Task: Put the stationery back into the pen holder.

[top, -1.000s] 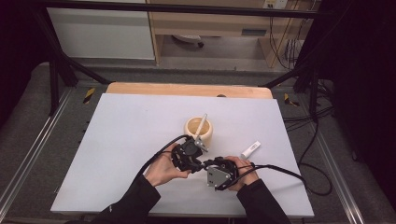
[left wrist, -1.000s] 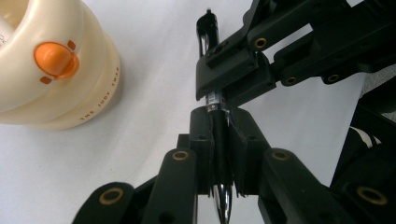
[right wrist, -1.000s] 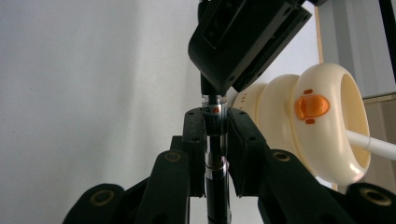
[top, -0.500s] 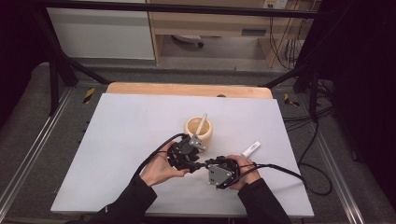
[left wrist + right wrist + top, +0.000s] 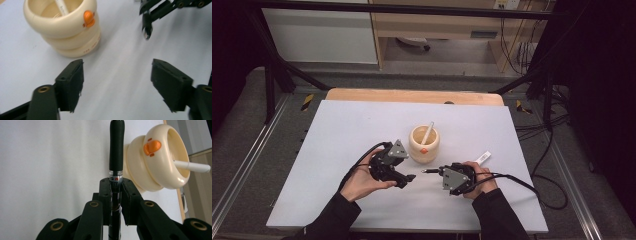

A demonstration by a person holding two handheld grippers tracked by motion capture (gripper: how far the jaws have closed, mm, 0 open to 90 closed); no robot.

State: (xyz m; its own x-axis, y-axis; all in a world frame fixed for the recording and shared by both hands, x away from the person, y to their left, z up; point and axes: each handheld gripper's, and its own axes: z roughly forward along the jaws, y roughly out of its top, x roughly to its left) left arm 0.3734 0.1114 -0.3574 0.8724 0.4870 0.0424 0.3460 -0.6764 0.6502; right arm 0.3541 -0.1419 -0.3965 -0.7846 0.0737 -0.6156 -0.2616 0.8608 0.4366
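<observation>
While clamped on a black pen (image 5: 116, 147), right hand-held gripper (image 5: 435, 171) lay low over the white counter (image 5: 337, 130), pads pressed together against the barrel just below its silver band. Pen stuck straight out beyond those jaws, tip toward the left hand-held gripper (image 5: 411, 177) (seen in the high view as a thin dark tip between the two tools). Left hand-held gripper stood apart, jaws just opened wide with nothing between them, only bare counter showing in the gap. Facing each other across a short stretch of counter, not touching. Beyond both of them, and slightly nearer the left one, stood a cream ringed cup (image 5: 424, 145) with an orange duck bill on its front, upright, with a white pen (image 5: 427, 133) leaning inside it. Just past the right hand-held gripper, on the far side of the holding hand, lay a small white object (image 5: 483, 157), too small to identify.
</observation>
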